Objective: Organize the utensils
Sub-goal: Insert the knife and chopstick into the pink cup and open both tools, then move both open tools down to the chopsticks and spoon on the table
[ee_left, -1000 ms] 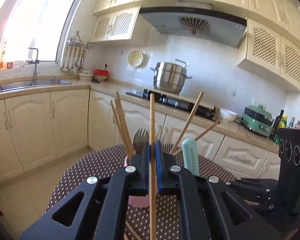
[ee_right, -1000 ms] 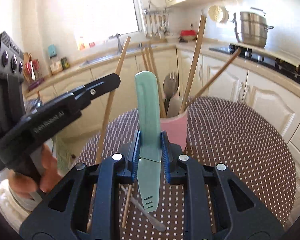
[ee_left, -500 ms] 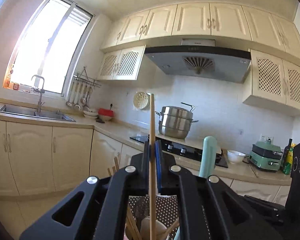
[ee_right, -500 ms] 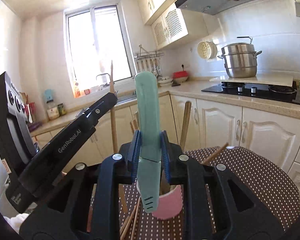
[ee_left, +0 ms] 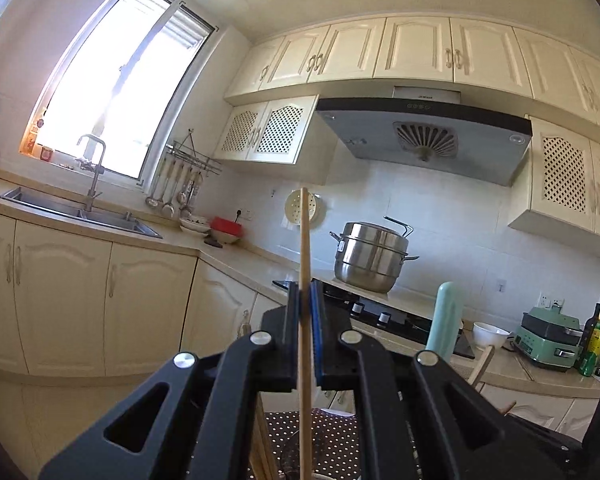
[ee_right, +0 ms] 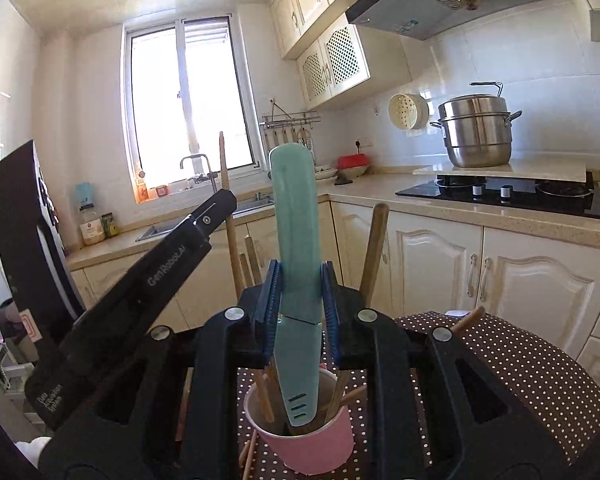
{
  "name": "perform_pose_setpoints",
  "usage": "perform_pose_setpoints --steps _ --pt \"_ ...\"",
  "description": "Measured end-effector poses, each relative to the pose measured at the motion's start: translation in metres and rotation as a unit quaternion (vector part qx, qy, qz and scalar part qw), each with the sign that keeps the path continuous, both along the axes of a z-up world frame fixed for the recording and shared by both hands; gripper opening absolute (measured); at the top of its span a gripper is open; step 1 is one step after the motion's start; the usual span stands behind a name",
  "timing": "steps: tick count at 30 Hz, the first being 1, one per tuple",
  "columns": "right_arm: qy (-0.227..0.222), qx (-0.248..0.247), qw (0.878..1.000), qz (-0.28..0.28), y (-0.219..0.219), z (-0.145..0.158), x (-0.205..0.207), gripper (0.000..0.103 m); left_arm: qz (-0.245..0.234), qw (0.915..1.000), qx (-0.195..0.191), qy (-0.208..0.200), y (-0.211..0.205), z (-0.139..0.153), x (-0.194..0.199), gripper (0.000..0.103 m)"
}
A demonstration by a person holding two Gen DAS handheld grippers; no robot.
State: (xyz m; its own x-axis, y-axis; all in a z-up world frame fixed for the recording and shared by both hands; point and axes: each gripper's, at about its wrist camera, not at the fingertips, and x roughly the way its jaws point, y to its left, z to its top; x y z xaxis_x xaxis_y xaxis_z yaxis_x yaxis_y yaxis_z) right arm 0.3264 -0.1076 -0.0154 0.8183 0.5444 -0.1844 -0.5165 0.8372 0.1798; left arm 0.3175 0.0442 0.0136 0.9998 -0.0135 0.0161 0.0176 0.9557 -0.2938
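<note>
Both grippers have risen since a second ago: the polka-dot table (ee_right: 520, 364) that filled the lower views has sunk low, and cabinets and the range hood (ee_left: 424, 136) now fill the left view. The pink cup (ee_right: 312, 436), earlier ahead of the right gripper (ee_right: 300, 296), now sits below it. That gripper is clamped on a mint-green sheathed knife (ee_right: 296, 264), tip hanging into the cup. The left gripper (ee_left: 307, 328) pinches one upright wooden chopstick (ee_left: 305, 248).
</note>
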Motion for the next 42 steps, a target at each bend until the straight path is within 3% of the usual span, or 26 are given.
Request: perform_pose_setpoints --steps 11,13,14,24,30,42 --pt "0.016 -0.008 1.0 -0.005 -0.004 -0.013 -0.002 0.02 -0.019 0.9985 0.014 0.05 -0.002 -0.019 0.003 0.008" --pt "0.016 -0.011 1.0 -0.009 -0.004 -0.015 -0.006 0.02 -0.027 0.9974 0.021 0.064 -0.001 -0.021 0.0 0.025" --pt "0.016 -0.012 1.0 -0.012 -0.004 -0.016 -0.009 0.021 -0.028 0.997 0.024 0.069 0.001 -0.022 -0.002 0.041" --pt "0.018 -0.037 0.999 -0.028 0.004 -0.025 -0.022 0.021 -0.005 0.993 0.041 0.11 0.023 -0.031 -0.036 0.071" --pt "0.019 -0.047 0.998 -0.042 0.008 -0.029 -0.031 0.021 0.004 0.988 0.061 0.142 0.032 -0.035 -0.049 0.077" --pt "0.013 -0.063 0.996 -0.059 0.018 -0.023 -0.054 0.021 0.01 0.9839 0.06 0.168 0.047 -0.028 -0.081 0.081"
